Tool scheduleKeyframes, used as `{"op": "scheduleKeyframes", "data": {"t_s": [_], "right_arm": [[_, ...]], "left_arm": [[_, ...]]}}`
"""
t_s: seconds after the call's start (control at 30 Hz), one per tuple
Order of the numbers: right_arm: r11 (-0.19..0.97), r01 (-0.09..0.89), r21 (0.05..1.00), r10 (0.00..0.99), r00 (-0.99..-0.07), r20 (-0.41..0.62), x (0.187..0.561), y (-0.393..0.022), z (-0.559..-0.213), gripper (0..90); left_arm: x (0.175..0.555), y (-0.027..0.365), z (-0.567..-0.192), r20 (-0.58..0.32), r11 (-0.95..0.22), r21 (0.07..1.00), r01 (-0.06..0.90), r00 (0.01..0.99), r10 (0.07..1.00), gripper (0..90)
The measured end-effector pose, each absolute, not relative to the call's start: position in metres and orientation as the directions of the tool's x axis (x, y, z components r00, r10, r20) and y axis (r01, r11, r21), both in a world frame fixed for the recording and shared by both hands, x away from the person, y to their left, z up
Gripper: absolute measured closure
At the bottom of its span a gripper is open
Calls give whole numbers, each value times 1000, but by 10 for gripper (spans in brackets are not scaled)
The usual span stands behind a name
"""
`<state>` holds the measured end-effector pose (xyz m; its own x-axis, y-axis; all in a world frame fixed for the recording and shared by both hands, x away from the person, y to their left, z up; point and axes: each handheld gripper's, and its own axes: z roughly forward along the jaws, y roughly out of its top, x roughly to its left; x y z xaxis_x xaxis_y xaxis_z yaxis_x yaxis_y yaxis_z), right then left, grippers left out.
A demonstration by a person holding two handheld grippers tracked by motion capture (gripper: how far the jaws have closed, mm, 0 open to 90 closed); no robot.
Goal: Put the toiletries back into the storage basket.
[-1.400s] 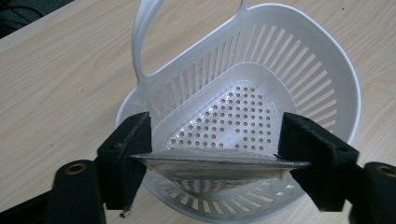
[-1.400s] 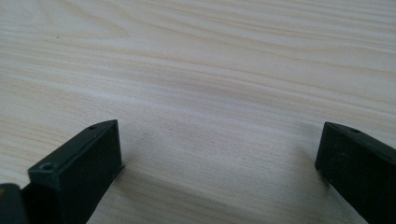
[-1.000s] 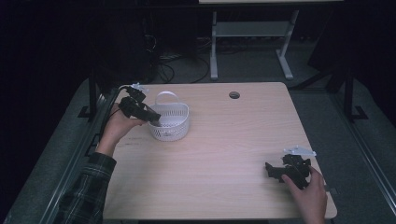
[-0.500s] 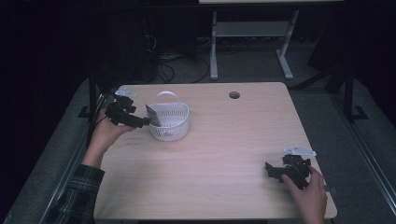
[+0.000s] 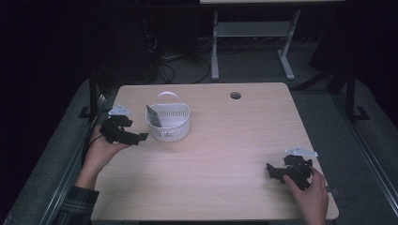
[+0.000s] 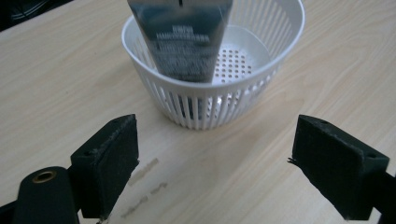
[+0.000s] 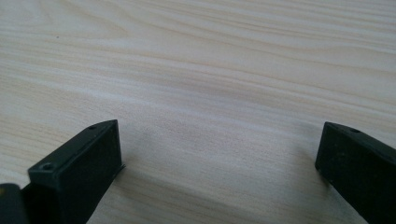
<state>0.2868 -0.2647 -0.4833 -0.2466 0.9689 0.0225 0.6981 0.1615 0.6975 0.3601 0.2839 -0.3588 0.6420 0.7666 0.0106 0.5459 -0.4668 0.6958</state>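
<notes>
Left claw (image 5: 142,137) beside white basket (image 5: 170,125), right claw (image 5: 271,168) apart

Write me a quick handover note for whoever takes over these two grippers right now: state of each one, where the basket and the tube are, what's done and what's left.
Left gripper: open, empty, just left of the white basket, jaws pointing at it and apart from it.
Right gripper: open, empty, low over bare table at the near right corner.
Dark tube: stands in the basket, leaning on the wall nearest the left gripper, its top sticking out above the rim.
Done: the tube is in the basket and released.
Left: probably nothing with the tube; no other loose item shows on the table.
</notes>
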Motion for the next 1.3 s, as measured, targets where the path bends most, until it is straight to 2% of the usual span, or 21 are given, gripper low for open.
{"op": "scheduleKeyframes", "data": {"t_s": [0.5, 0.9, 1.3], "right_arm": [[161, 698, 697, 969, -246, 23, 287, -265, -483, 0], [161, 698, 697, 969, -246, 23, 287, -265, -483, 0], [161, 698, 698, 969, -246, 23, 287, -265, -483, 0]], "left_arm": [[316, 292, -407, 0, -453, 697, 555, 632, 775, 140], [298, 293, -444, -17, -434, 705, 561, 624, 781, 139], [285, 293, -464, -1, -429, 712, 556, 612, 791, 135]]}}
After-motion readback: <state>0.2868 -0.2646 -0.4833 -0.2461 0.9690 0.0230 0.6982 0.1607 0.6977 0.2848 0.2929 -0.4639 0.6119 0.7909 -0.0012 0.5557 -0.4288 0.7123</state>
